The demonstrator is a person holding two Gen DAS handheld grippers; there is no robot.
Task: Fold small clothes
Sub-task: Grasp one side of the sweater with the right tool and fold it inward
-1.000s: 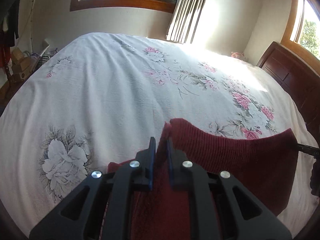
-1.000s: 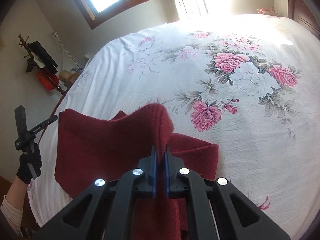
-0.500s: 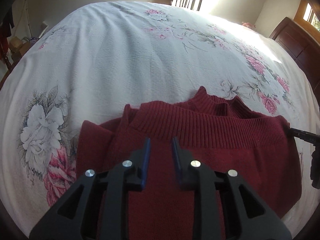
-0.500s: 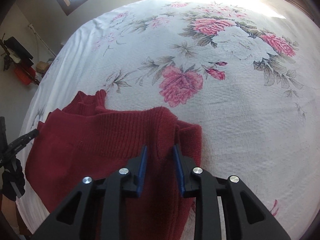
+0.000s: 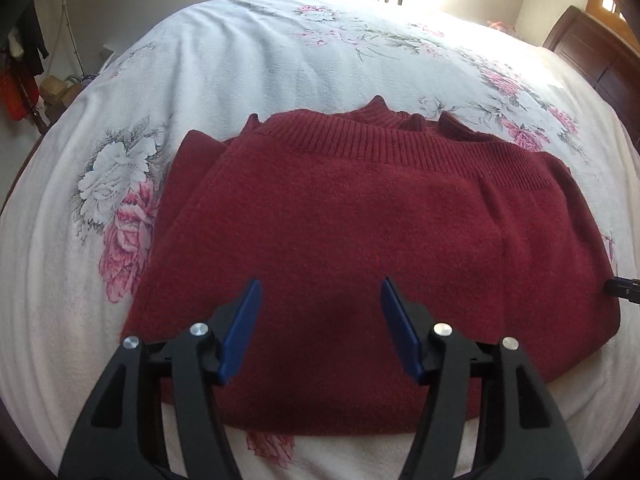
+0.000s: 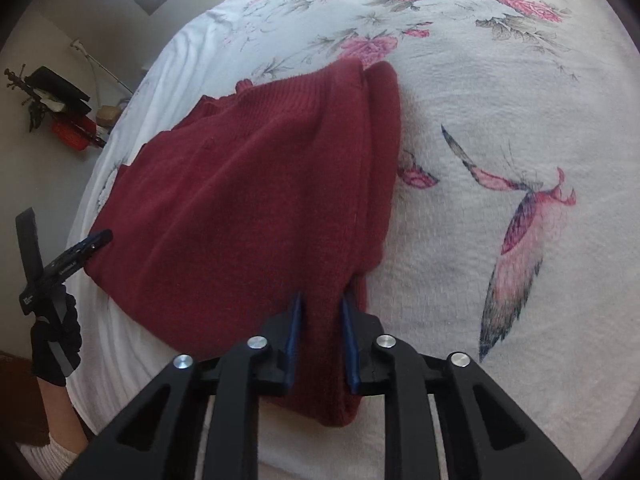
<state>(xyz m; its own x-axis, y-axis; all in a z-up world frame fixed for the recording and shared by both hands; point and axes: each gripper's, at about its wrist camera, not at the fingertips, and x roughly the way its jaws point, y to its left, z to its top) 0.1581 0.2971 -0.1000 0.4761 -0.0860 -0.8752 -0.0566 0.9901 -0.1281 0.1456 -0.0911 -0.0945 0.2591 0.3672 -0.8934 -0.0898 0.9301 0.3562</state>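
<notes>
from the left wrist view the red sweater [image 5: 360, 232] lies folded flat on the floral bedspread [image 5: 248, 52], its ribbed hem on the far edge and a bit of collar poking up beyond that. the left gripper [image 5: 320, 300] hangs above the sweater's near half with its blue-padded fingers [image 5: 240, 328] spread wide and nothing between them. the sweater's near edge slips behind the black finger frames, so i can't see all of it. just off the sweater's right edge a dark tip of the other tool [image 5: 624, 289] pokes in, mostly cut off. a wooden headboard [image 5: 596, 52] sits far right of the sweater, half lost in glare from the window. from the right wrist view the right gripper [image 6: 322, 308] has its fingers [image 6: 294, 336] part way apart, straddling a raised fold at the sweater's [image 6: 240, 200] near right corner; whether the pads press the wool is hard to make out. left of the sweater, a gloved hand [image 6: 56, 340] holds the left gripper [image 6: 94, 242], seen edge-on. a printed butterfly [image 6: 516, 232] lies to the right of the sweater.
</notes>
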